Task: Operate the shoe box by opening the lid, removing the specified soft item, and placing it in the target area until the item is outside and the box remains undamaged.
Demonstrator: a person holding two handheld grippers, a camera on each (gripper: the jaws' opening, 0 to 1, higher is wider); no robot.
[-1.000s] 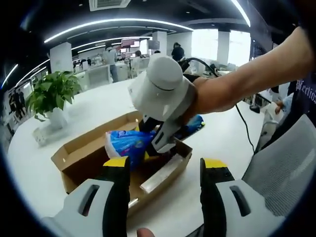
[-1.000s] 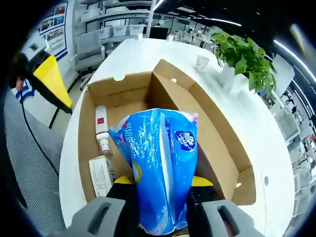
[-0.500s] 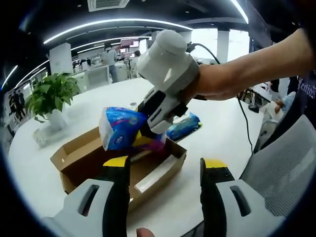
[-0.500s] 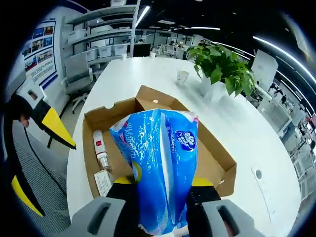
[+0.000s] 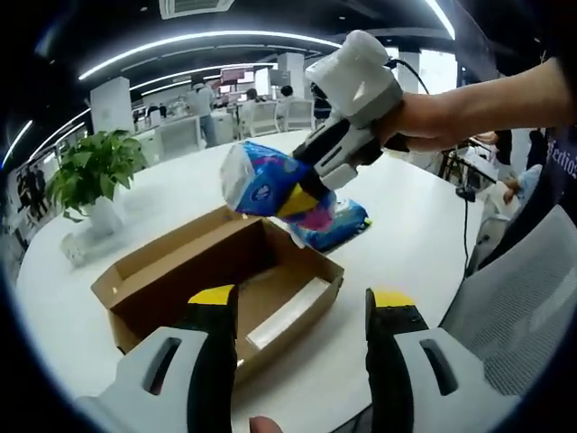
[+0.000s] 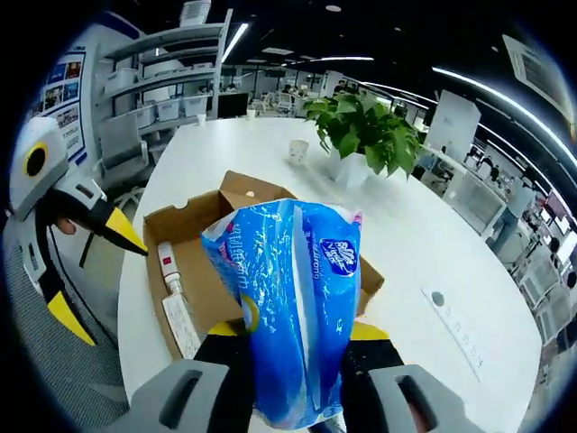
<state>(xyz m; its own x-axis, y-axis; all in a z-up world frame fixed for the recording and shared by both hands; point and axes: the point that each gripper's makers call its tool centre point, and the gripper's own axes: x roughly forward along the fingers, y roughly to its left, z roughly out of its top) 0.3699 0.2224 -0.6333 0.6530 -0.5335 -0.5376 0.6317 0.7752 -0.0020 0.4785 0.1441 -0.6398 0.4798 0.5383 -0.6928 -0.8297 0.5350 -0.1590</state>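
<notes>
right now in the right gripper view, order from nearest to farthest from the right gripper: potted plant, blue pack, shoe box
1. blue pack, clamped between the right gripper jaws
2. shoe box, on the table just behind the pack
3. potted plant, far side of the table

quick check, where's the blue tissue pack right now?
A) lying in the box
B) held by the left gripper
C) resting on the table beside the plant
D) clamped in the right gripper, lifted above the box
D: the right gripper is shut on the blue tissue pack, and the left gripper view shows that pack in the air above the open box.
</notes>
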